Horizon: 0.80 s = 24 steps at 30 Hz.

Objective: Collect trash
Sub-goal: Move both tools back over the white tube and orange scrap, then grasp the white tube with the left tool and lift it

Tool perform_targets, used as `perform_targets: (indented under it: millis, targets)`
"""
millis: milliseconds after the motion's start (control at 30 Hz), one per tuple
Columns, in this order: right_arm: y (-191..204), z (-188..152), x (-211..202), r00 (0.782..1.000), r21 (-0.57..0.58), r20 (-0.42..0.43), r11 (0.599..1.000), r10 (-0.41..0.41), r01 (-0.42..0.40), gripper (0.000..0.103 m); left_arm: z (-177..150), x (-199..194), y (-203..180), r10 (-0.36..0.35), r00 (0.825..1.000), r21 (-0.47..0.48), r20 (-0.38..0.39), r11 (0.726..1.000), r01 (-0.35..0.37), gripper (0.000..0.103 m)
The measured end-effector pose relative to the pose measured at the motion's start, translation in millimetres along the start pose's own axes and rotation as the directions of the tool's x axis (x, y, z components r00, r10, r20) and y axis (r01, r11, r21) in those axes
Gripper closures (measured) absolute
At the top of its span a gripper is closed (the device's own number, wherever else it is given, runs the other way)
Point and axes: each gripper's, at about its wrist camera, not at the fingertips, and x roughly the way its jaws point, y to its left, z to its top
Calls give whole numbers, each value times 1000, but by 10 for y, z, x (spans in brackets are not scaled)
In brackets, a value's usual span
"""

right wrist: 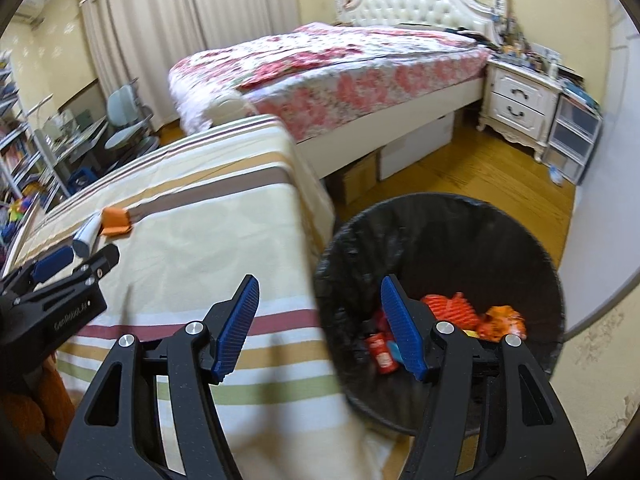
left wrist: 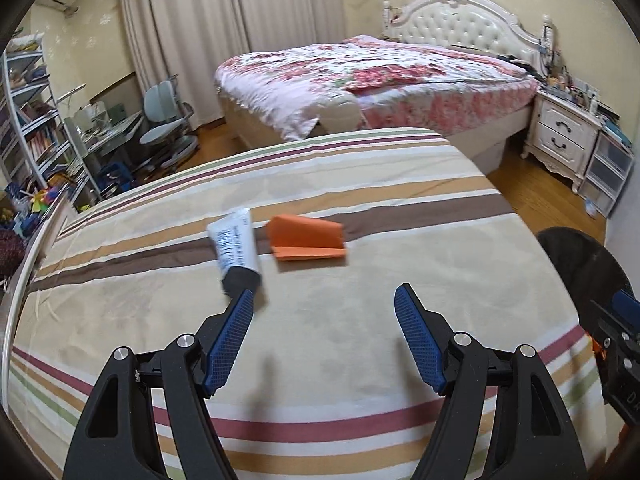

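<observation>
Two pieces of trash lie on the striped cloth-covered surface (left wrist: 360, 280): one white squeeze tube with a black cap (left wrist: 236, 246) and one folded orange paper wedge (left wrist: 306, 242), side by side on the brown stripe toward the far left part of the surface. One round bin lined with a black bag (right wrist: 440, 248) stands on the floor off the surface's right edge, and it holds several red and orange wrappers (right wrist: 452, 306) and one small red bottle (right wrist: 382, 350).

The left tongs (left wrist: 324, 300) hang released over the surface with nothing between them; the tube's cap lies just beyond the left fingertip, and the orange wedge lies a little farther, ahead of the gap. The right tongs (right wrist: 320, 290) are spread as well and grasp nothing; they straddle the surface's right edge, with one finger over the cloth and the other over the bin's mouth.

Beyond stand a floral-quilted bed with a white tufted headboard (right wrist: 340, 64), a white nightstand (right wrist: 516, 100), pale curtains (left wrist: 208, 20), a wooden floor (right wrist: 460, 172) and a grey desk chair (left wrist: 168, 116).
</observation>
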Motion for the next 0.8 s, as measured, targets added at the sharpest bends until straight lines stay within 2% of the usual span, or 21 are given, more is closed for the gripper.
perform_targets:
  millis: [167, 267, 367, 433, 500, 567, 633, 800]
  targets:
    - [383, 9, 122, 999, -81, -35, 997, 15, -18, 41, 54, 178, 357, 39, 999, -75, -34, 996, -42, 32]
    - [548, 46, 182, 999, -104, -46, 994, 27, -32, 40, 85, 280, 467, 19, 997, -111, -69, 993, -27, 32]
    - [681, 59, 224, 998, -126, -52, 991, 32, -38, 40, 87, 292, 515, 15, 997, -107, -72, 994, -23, 34]
    - [754, 61, 246, 998, -135, -56, 990, 36, -44, 40, 88, 297, 522, 21, 998, -92, -67, 995, -27, 43]
    - [814, 67, 265, 997, -141, -59, 989, 42, -50, 40, 75, 336, 547, 13, 997, -89, -76, 996, -20, 62]
    - [845, 83, 283, 997, -147, -61, 988, 45, -54, 40, 54, 361, 587, -12, 996, -98, -93, 995, 3, 76]
    - [883, 92, 297, 997, -155, -64, 986, 49, -58, 40, 42, 350, 617, -22, 996, -101, -91, 995, 13, 81]
    - [975, 106, 329, 996, -171, -70, 983, 57, -68, 40, 24, 317, 661, -18, 997, -91, -81, 996, 10, 83]
